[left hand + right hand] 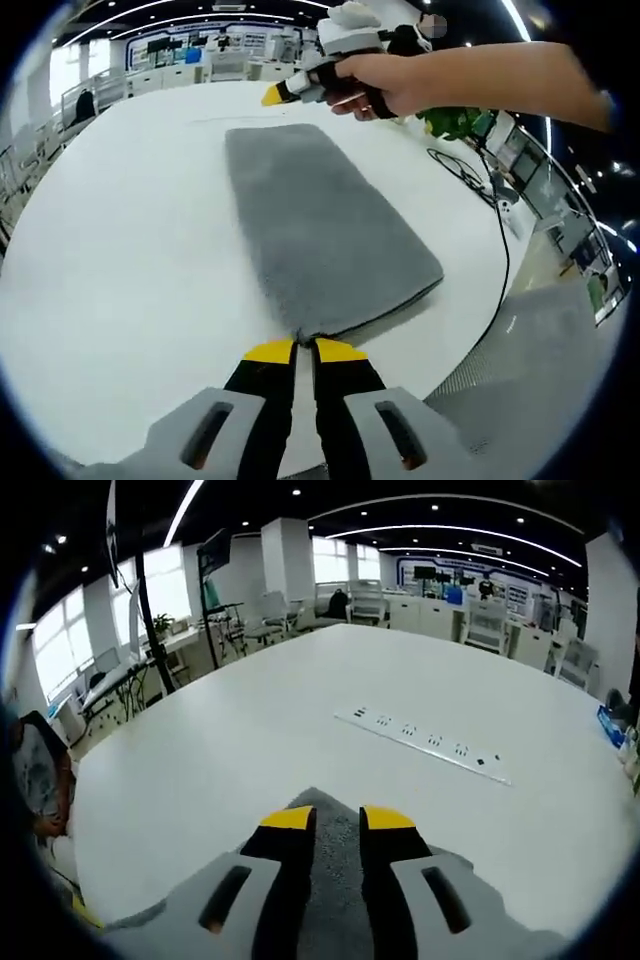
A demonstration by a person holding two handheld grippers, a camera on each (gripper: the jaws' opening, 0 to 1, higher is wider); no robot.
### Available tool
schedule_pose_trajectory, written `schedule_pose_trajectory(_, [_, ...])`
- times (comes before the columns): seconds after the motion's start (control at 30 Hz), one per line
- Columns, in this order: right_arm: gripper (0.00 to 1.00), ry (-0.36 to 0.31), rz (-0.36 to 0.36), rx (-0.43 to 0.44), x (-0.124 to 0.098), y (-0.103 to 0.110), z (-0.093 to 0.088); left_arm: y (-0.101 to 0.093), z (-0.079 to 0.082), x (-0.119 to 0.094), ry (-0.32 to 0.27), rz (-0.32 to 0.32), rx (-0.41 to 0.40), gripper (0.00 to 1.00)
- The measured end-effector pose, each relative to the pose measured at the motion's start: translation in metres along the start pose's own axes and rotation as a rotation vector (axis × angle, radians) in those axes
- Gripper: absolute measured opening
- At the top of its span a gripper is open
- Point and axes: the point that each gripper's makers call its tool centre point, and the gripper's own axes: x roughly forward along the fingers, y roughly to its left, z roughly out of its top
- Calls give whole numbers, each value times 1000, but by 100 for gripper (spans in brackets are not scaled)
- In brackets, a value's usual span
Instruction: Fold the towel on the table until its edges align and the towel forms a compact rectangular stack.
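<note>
An open-plan office with ceiling strip lights, desks and chairs lies beyond a broad white surface (pixel 120 250). In the left gripper view the grey towel (pixel 320 225) lies flat on it as a long rectangle, already doubled, to judge by the layered edge along its right side, running from about 11 o'clock down to the near corner at 6 o'clock.

The left gripper (pixel 305 348) comes in at 6 o'clock with its yellow-tipped fingers (pixel 268 351) drawn narrow, nipping the near corner of the towel between them. At 1 o'clock a person's hand (pixel 385 85) carries the right gripper (pixel 278 94) just above the towel's far end; from here I cannot tell how far its tips stand apart.

In the right gripper view that gripper (pixel 337 818) has its fingers (pixel 288 818) a little apart, with grey pile showing in the gap and below. Whether they pinch the cloth or merely hang over it I cannot tell. Beyond, at 1 o'clock, a white power strip (pixel 420 742) lies on the surface well clear of the towel.

The step in hand looks like taking hold for another fold. The next move probably calls for a firm grip at both ends, then carrying one short end over onto the other so the edges meet squarely. The pile looks thick and soft, so it may slump or slip from a shallow pinch.
</note>
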Motion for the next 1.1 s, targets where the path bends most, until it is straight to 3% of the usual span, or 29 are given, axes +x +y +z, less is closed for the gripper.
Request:
schedule_pose_trajectory(0.27, [18,-8,-12,17,-17,-11,-5,5,-1,-7,-4,5,8,7])
schedule_pose_trajectory(0.57, [19,-2,3,18,-30,-10,-9,12,10,-18,-59,26,15,7])
schedule_pose_trajectory(0.73, [19,-7,29,20,-38,1,-9,17,14,-20,-67,38,16,8])
schedule_pose_trajectory(1.1, [18,24,81,-18,-30,30,-16,23,25,-31,-102,51,19,9])
